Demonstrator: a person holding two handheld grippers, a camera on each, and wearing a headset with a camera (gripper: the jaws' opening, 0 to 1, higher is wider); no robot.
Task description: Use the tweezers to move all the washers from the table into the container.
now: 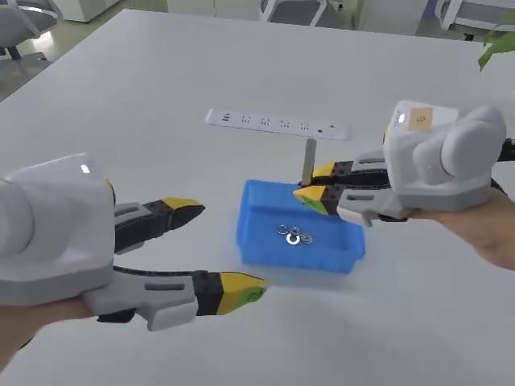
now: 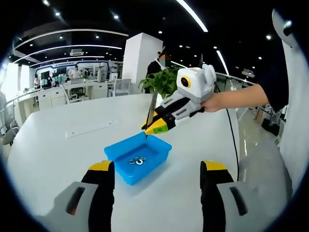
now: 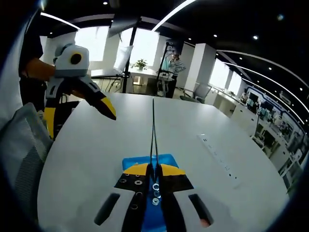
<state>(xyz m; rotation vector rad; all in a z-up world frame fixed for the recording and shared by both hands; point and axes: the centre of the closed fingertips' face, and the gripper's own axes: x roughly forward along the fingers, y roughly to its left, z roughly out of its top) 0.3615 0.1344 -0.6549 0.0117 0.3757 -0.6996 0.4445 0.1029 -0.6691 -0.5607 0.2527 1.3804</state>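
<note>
Washers lie in a small cluster on the floor of the blue container, just below and ahead of the tips of the right gripper. That gripper's jaws are pressed together on the tweezers. In the head view the tweezers stand up from the jaw tips over the container's far rim. In the right gripper view they run straight ahead from between the yellow tips as two thin prongs that meet at a point. In that same view the washers show low down in the narrow gap under the closed jaws, with the container's blue floor beneath them. The left gripper is held off to the container's other side with its jaws spread wide and nothing between them. In the left gripper view the container sits on the white table ahead of those jaws, a little nearer the jaw on that view's left, and apart from both tips. A white power strip lies on the table beyond the container, past the tweezers. No washers can be made out on the tabletop around either pair of jaws.
</note>
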